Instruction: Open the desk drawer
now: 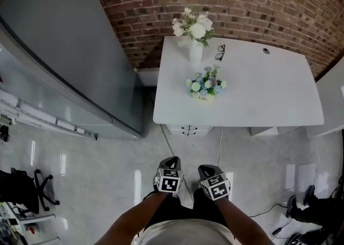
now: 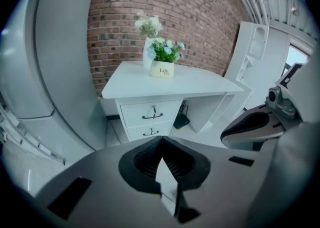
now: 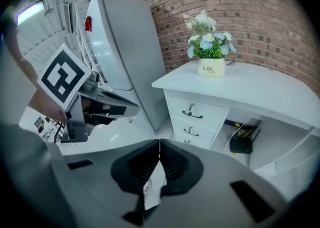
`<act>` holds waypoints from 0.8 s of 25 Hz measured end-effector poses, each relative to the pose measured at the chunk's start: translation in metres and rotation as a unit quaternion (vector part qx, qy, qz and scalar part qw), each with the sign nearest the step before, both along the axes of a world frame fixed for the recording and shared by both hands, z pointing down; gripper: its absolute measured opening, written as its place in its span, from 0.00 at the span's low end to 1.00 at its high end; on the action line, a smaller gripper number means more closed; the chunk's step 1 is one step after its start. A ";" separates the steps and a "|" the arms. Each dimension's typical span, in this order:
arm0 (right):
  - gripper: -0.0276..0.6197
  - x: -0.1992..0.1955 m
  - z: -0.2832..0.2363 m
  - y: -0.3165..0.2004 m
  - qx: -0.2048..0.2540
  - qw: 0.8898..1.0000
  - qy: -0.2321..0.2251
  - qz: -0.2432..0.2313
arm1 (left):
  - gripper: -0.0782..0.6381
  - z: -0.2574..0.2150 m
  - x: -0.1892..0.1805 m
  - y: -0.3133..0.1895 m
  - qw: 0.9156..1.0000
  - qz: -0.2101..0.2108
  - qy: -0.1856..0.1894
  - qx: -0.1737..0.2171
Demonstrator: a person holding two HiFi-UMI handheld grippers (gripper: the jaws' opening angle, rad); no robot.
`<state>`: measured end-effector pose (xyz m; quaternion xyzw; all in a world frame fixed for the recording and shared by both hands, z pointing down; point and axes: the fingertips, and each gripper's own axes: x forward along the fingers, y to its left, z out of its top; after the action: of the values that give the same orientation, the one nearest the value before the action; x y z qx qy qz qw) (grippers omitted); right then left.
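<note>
Well short of the white desk (image 1: pixel 258 93), whose shut top drawer (image 2: pixel 135 113) sits under its left end, the left gripper (image 1: pixel 171 161) and right gripper (image 1: pixel 207 170) are closed and empty, so unopened jaws could merely knock its black handle (image 2: pixel 152 116).

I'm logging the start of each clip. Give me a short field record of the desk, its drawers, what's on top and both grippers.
desk: white, against brick wall
drawers: stacked under its left end in the head view, all shut
on top: vase of white flowers, flower pot, glasses
left gripper: jaws together, empty, short of desk
right gripper: jaws together, empty, short of desk
task: no drawer opened yet
</note>
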<state>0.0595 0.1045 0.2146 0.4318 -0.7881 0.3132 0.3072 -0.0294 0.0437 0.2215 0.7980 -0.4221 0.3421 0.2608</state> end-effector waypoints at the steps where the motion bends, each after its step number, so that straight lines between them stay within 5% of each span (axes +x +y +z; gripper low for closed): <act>1: 0.07 0.006 0.004 -0.006 0.001 1.000 0.000 -0.008 | 0.12 0.001 0.007 -0.006 1.000 0.003 -0.008 0.003; 6: 0.07 0.024 0.030 -0.025 0.001 0.998 0.013 -0.067 | 0.12 0.028 0.051 -0.028 0.997 0.065 -0.034 0.005; 11: 0.07 0.018 0.087 -0.041 0.011 0.995 0.033 -0.095 | 0.12 0.092 0.065 -0.041 0.984 0.169 -0.046 0.021; 20: 0.07 -0.017 0.225 -0.078 0.031 0.981 0.091 -0.169 | 0.12 0.241 0.036 -0.076 0.977 0.214 -0.017 -0.006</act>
<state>0.0426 0.0266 0.4400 0.3287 -0.8276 0.1914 0.4127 0.0068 -0.0321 0.4620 0.8624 -0.2433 0.4061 0.1792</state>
